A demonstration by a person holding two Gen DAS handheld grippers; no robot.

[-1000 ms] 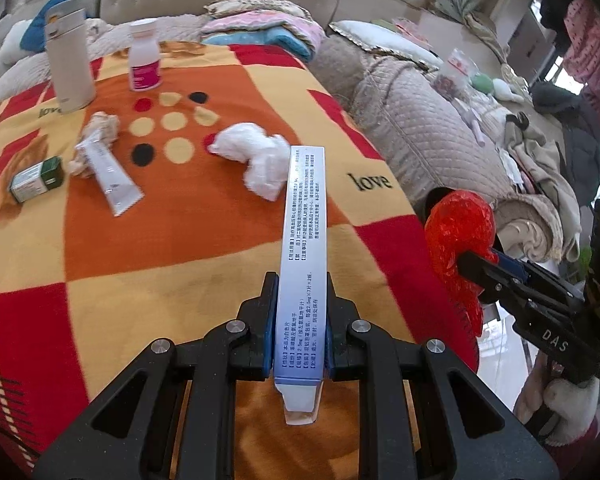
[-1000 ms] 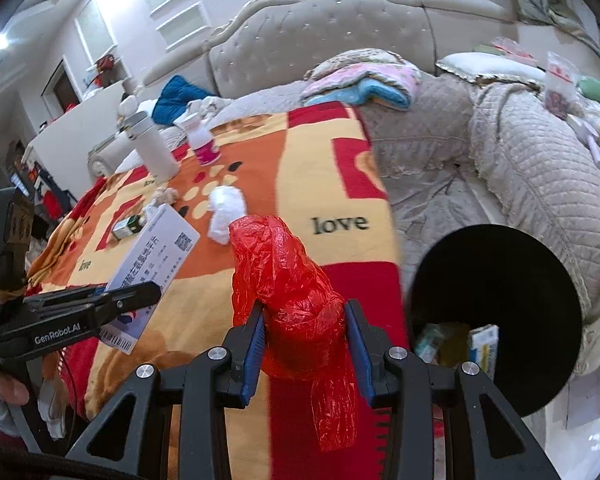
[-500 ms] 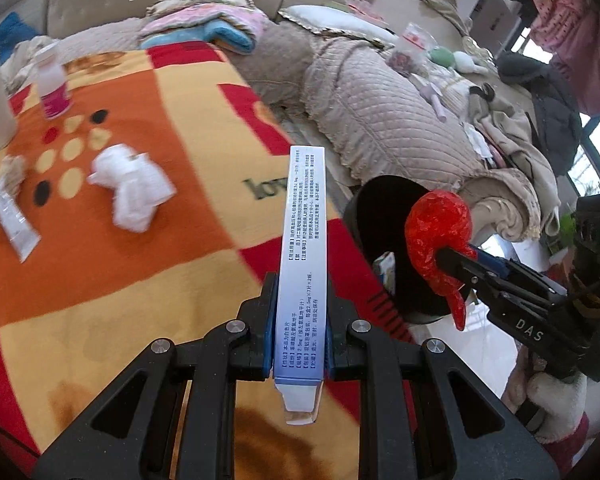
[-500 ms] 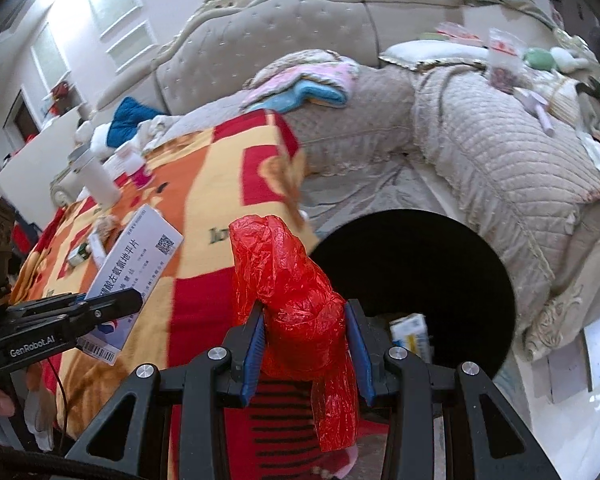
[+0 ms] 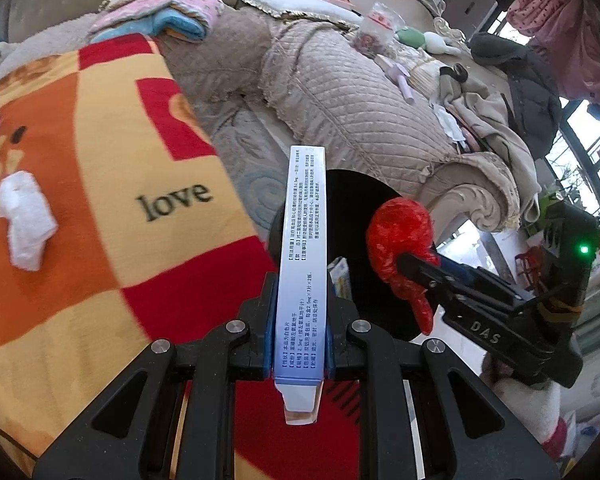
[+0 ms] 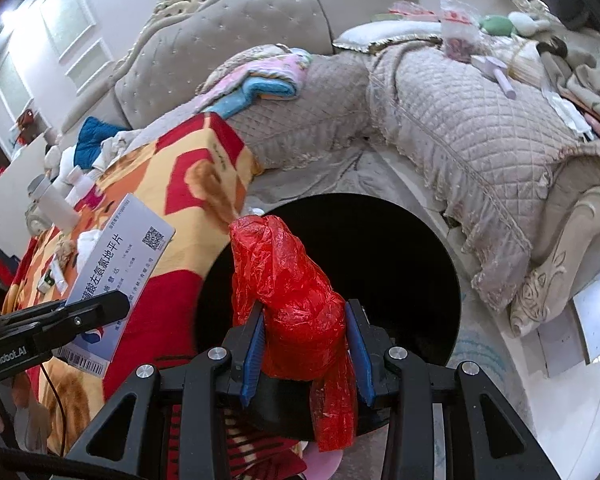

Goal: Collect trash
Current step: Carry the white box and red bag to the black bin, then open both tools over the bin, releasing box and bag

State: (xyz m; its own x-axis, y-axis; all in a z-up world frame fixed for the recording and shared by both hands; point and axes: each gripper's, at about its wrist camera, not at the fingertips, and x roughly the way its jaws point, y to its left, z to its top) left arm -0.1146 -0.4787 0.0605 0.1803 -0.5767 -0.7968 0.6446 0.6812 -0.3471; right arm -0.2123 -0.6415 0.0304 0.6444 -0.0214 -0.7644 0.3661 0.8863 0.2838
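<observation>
My left gripper (image 5: 298,330) is shut on a flat pale-blue medicine box (image 5: 302,248) that stands on edge between its blue pads. The same box (image 6: 120,264) shows its printed face in the right wrist view. My right gripper (image 6: 304,344) is shut on a crumpled red plastic bag (image 6: 296,304), seen from the side as a red bag (image 5: 400,236) in the left wrist view. Both loads hang over the mouth of a round black bin (image 6: 388,264), the bin (image 5: 352,216) standing on the floor beside the blanket-covered table. A white crumpled tissue (image 5: 26,220) lies on the blanket.
The table wears a red, orange and yellow blanket (image 5: 100,160) with "love" on it. White bottles (image 6: 56,200) and small items stand at its far end. A quilted beige sofa (image 6: 460,128) with clothes and cushions wraps around behind the bin. Some packaging (image 5: 342,276) lies inside the bin.
Both grippers have swung right, off the table top and over the black bin, each keeping its load. The bottles and tube have slid out of the left wrist view.
</observation>
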